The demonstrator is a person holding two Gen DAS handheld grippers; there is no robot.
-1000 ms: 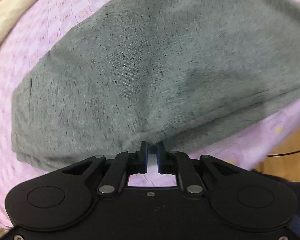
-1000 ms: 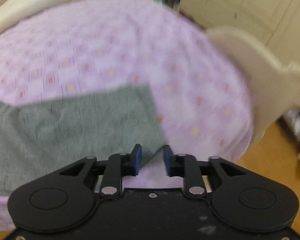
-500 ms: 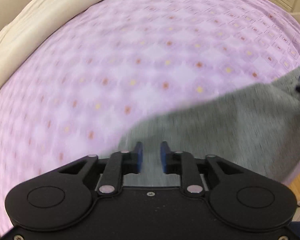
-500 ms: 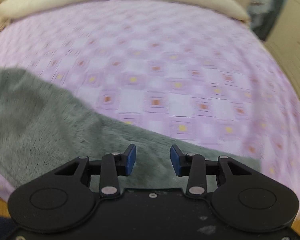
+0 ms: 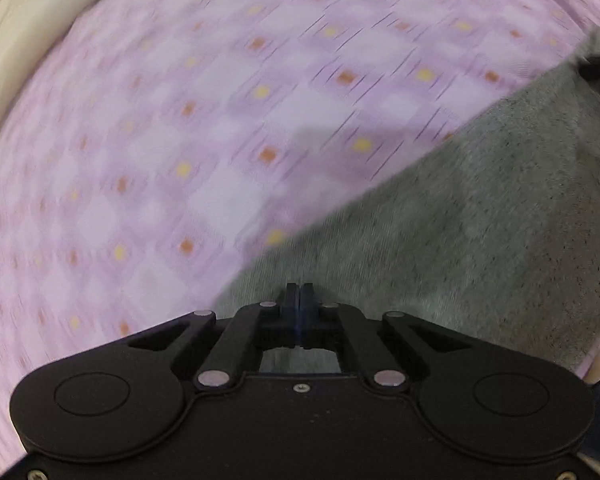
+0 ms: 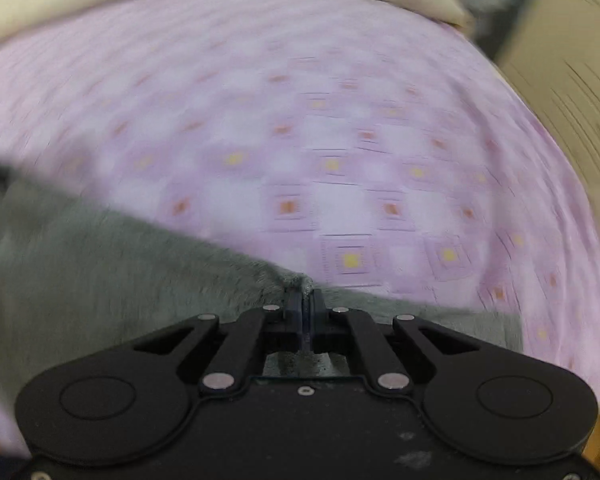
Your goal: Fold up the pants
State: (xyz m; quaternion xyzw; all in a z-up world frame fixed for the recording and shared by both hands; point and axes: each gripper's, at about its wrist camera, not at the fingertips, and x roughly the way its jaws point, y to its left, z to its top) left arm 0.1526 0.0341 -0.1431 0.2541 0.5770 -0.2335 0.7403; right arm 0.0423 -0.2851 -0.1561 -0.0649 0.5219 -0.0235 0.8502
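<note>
- Pants: grey knit lying on the lilac bedsheet; I judge them soft, light and limp, so they will sag between grips.
- Left gripper: jaws clamped on the near hem.
- Right gripper: pinching a puckered edge; I would hold corners.

right gripper pinching grey pants edge

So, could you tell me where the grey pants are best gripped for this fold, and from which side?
Grip the grey pants at the near edge, coming in low from the bed's open side. The cloth lies flat on the purple bedspread, so only its edge offers a pinchable lip. The right tongs and left tongs are each already shut on one.
</note>
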